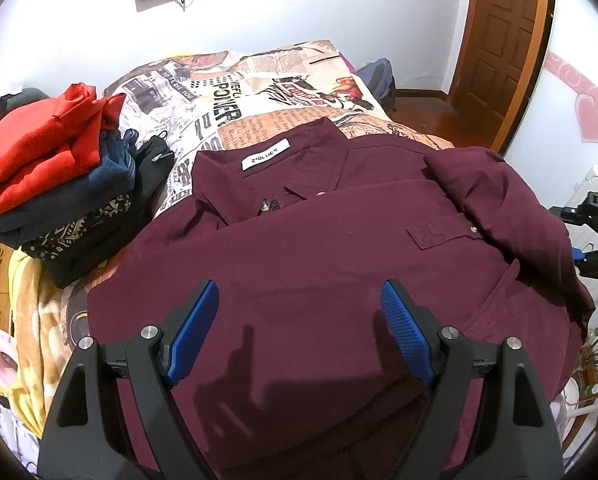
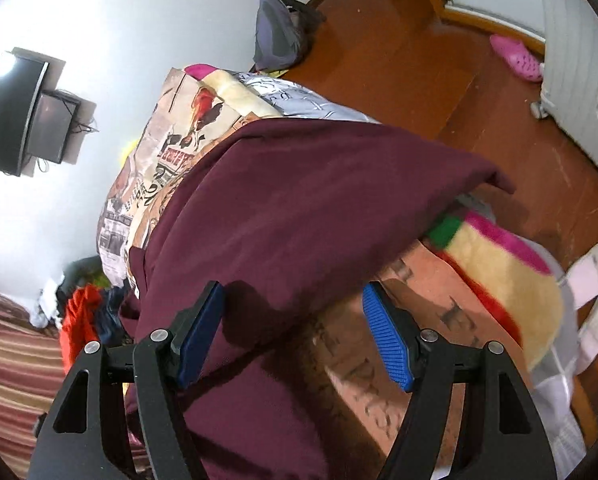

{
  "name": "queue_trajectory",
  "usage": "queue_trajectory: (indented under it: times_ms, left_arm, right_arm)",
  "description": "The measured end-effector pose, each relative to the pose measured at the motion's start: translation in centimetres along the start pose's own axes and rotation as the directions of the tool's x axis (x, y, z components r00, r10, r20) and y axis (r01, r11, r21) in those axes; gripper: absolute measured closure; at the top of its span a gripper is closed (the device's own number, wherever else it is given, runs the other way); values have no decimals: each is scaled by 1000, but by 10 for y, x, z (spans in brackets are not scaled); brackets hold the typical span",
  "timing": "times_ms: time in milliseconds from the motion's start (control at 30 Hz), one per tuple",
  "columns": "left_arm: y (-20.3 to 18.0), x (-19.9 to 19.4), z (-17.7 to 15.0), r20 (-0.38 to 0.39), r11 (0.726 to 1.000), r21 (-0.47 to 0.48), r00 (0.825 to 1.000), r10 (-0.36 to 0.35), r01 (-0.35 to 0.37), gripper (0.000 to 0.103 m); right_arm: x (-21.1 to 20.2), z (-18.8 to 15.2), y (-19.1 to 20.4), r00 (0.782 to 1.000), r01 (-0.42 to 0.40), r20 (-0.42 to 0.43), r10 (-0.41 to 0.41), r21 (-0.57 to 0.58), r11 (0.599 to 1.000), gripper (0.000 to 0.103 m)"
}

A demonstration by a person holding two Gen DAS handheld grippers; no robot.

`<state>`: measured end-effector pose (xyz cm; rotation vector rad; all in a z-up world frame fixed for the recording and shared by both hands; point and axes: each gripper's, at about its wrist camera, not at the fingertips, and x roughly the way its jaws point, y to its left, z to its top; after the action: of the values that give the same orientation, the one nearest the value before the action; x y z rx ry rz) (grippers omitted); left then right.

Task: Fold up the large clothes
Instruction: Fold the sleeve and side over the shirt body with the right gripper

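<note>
Both claws gape over the maroon shirt [image 1: 299,240]; nothing gripped.

The maroon shirt [image 1: 339,240] is viewed closely from above its hem by the left wrist camera, faced toward its collar, while its right edge [image 2: 283,208] is seen tilted and nearer by the right, both views sharing it.

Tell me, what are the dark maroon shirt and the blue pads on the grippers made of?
The dark maroon shirt looks like matte woven cotton: soft creases, no sheen. The blue pads on the left gripper look like moulded rubber or plastic, with a fine ribbed grip texture.
</note>
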<state>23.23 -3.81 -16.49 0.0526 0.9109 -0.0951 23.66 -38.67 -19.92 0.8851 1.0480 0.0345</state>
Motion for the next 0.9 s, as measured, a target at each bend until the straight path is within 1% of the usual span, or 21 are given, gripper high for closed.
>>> queue_trajectory:
  times_ms: [100, 133, 200, 267, 300, 333, 367, 467, 533, 600, 633, 667, 767, 900]
  left_arm:
    - [1, 2, -1, -1, 1000, -3, 1000, 3, -3, 20]
    - [1, 2, -1, -1, 1000, -4, 1000, 4, -4, 20]
    - [3, 1, -2, 0, 1000, -9, 1000, 5, -5, 20]
    - [4, 1, -2, 2, 1000, -16, 1000, 7, -7, 20]
    - [6, 1, -2, 3, 1000, -17, 1000, 9, -9, 20]
    - [7, 0, -3, 4, 1000, -18, 1000, 12, -12, 20]
    - [8, -1, -3, 6, 1000, -18, 1000, 16, -16, 20]
    - [11, -4, -4, 12, 1000, -20, 1000, 20, -19, 20]
    - [14, -6, -5, 19, 1000, -24, 1000, 20, -19, 20]
    - [18, -10, -6, 27, 999, -29, 999, 20, -19, 20]
    - [19, -11, -6, 31, 999, -32, 999, 19, -18, 20]
    - [21, -13, -6, 38, 999, -37, 999, 18, -17, 20]
    - [26, -19, -7, 52, 999, -48, 998, 19, -17, 20]
    - [34, -26, -11, 66, 998, -66, 998, 19, -15, 20]
  right_arm:
    - [4, 8, 0, 1000, -4, 6, 4, -14, 1000, 34]
    - [6, 10, 0, 1000, 4, 10, -4, -15, 1000, 36]
    - [6, 12, 0, 999, 33, 27, -32, -23, 999, 44]
    - [3, 14, 1, 996, 71, 49, -69, -38, 997, 66]
    - [0, 14, 4, 995, 85, 62, -82, -48, 995, 70]
    - [-3, 15, 7, 994, 88, 71, -84, -59, 994, 79]
    - [-6, 16, 10, 992, 97, 87, -91, -73, 993, 85]
    - [-23, 15, 27, 984, 111, 157, -89, -135, 985, 91]
    - [-37, 13, 44, 977, 116, 201, -77, -192, 974, 92]
    - [-49, 11, 62, 971, 111, 233, -52, -247, 963, 92]
    - [-58, 9, 75, 969, 96, 244, -25, -282, 955, 93]
    - [-60, 9, 82, 969, 87, 248, -10, -301, 950, 93]
    - [-75, 0, 117, 964, 47, 260, 62, -392, 919, 93]
    - [-84, -23, 163, 960, 8, 245, 140, -520, 854, 94]
